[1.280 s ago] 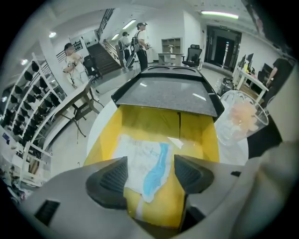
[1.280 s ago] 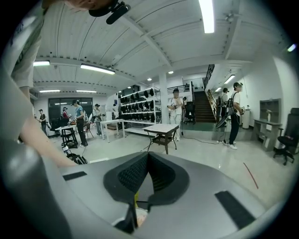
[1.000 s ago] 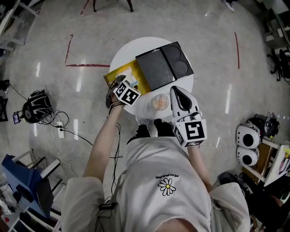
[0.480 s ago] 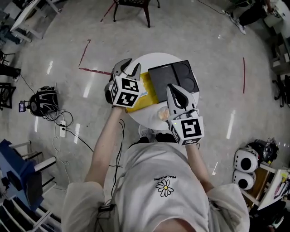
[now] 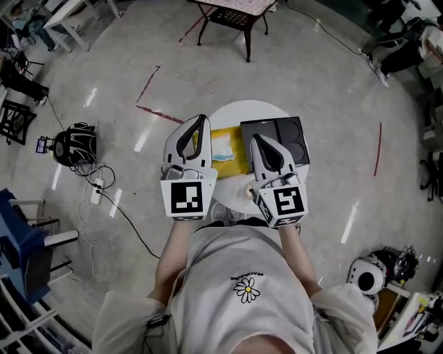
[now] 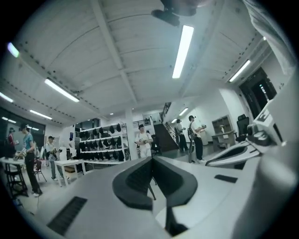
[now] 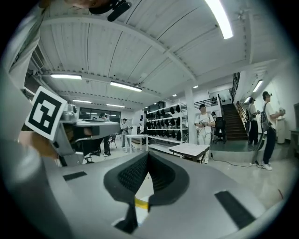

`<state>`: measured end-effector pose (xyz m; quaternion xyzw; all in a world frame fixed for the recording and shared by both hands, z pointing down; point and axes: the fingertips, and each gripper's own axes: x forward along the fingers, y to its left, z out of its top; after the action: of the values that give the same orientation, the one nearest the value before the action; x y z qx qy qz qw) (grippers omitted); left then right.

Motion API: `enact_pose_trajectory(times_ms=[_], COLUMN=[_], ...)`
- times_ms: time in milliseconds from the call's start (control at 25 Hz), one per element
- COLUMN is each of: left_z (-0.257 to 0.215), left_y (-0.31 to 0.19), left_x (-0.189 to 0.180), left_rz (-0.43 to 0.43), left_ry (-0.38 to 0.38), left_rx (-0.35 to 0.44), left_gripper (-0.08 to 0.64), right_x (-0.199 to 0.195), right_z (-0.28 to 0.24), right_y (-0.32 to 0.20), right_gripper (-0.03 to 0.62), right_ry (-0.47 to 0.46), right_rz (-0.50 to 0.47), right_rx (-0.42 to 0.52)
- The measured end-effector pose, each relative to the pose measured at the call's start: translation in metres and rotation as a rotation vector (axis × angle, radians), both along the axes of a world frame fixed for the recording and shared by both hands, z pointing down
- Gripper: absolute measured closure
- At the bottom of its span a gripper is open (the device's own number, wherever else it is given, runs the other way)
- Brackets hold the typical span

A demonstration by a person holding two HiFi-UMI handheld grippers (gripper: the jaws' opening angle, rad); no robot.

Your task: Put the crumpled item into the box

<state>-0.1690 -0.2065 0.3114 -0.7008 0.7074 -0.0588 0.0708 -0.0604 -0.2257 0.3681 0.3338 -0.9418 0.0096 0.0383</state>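
In the head view a white round table (image 5: pixel 257 110) carries a black box (image 5: pixel 285 135) with two round hollows and a yellow flat packet (image 5: pixel 225 148). The pale crumpled item (image 5: pixel 247 189) shows only as a sliver at the table's near edge, between my two grippers. Both grippers are held high above the table and point level across the room. My left gripper (image 5: pixel 199 122) (image 6: pixel 151 159) is shut, pads together, with nothing between them. My right gripper (image 5: pixel 257 139) (image 7: pixel 147 154) is shut and empty too.
A dark-legged table (image 5: pixel 234 15) stands beyond the round table. A helmet with cables (image 5: pixel 75 146) lies on the floor at the left, near red tape lines (image 5: pixel 158 114). The gripper views show several people (image 7: pixel 204 127), helmet shelves (image 6: pixel 99 140) and a staircase (image 7: pixel 232 122).
Both grippers rose from the table toward the head camera and now point level. The left jaws went from open to shut with nothing in them. The crumpled item stayed on the table.
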Motion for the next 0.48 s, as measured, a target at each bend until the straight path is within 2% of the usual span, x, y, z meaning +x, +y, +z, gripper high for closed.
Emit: enact_pose_trajectory(times_ms=[120, 320, 480], left_z=[0.002, 0.014, 0.019], left_y=[0.021, 0.04, 0.043], left_x=[-0.007, -0.024, -0.034], left_rz=[-0.071, -0.157, -0.178], left_ry=[0.007, 0.032, 0.037], left_rx=[0.049, 0.021, 0.012], left_gripper=[0.558, 0.558, 0.558], right_x=[-0.005, -0.011, -0.018], right_z=[0.0, 0.005, 0.01], right_y=[0.0, 0.007, 0.008], right_gripper=[0.589, 0.589, 0.589], right_ry=[-0.006, 0.009, 0.01], right_rz=[-0.019, -0.036, -0.043], right_rx=[-0.001, -0.003, -0.014])
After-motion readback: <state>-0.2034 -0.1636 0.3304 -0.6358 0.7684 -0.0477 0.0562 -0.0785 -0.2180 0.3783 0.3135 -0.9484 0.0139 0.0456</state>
